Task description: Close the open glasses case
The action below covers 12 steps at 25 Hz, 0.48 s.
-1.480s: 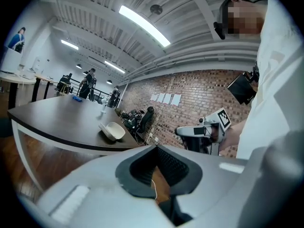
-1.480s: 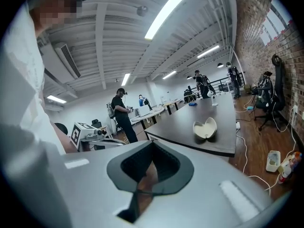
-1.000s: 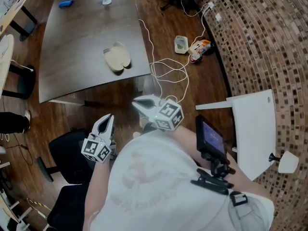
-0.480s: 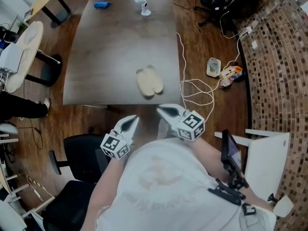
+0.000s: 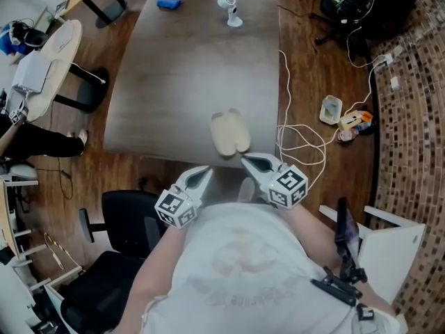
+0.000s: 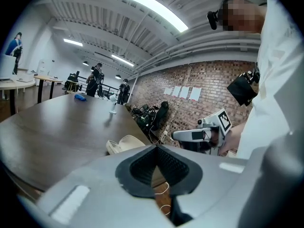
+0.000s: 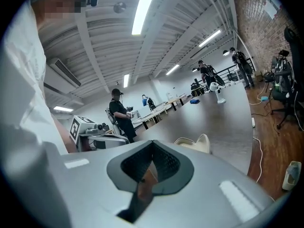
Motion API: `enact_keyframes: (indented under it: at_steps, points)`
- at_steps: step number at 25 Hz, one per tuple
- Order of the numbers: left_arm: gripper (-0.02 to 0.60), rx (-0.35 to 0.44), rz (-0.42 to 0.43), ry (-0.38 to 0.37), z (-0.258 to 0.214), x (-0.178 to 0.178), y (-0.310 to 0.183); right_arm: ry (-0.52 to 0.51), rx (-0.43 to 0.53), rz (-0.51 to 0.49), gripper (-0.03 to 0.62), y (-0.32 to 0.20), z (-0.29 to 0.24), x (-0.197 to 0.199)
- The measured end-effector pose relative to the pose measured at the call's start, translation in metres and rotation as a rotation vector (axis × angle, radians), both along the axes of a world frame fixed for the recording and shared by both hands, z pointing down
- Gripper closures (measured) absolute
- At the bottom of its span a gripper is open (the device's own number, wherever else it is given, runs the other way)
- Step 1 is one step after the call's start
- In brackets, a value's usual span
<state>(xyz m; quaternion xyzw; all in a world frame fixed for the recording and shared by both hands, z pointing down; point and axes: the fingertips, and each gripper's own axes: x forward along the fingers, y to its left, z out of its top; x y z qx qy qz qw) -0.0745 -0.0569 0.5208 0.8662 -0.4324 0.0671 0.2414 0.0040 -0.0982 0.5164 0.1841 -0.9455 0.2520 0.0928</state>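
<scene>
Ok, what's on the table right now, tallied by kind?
Open cream glasses case: 1
Small white device on a stand: 1
Blue object, too small to identify: 1
Total on the table: 3

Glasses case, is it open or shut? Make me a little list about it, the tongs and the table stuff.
glasses case: open, near the front edge of the table
left tongs: shut, empty, not touching the case
right tongs: shut, empty, not touching the case
far end of table: blue thing, small white gadget
</scene>
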Motion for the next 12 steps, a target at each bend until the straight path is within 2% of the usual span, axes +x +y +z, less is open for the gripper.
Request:
enact_keyframes:
  at_steps: [5,12]
  points:
    - [0.575,-0.002,0.0,0.021,-0.003,0.0,-0.021,0.007,-0.018,0.0,0.586,-0.011,0.006,-0.003]
    - [0.575,-0.017,0.053,0.029,0.004,-0.006,-0.035,0.045,-0.045,0.052,0.586,-0.023,0.017,-0.007]
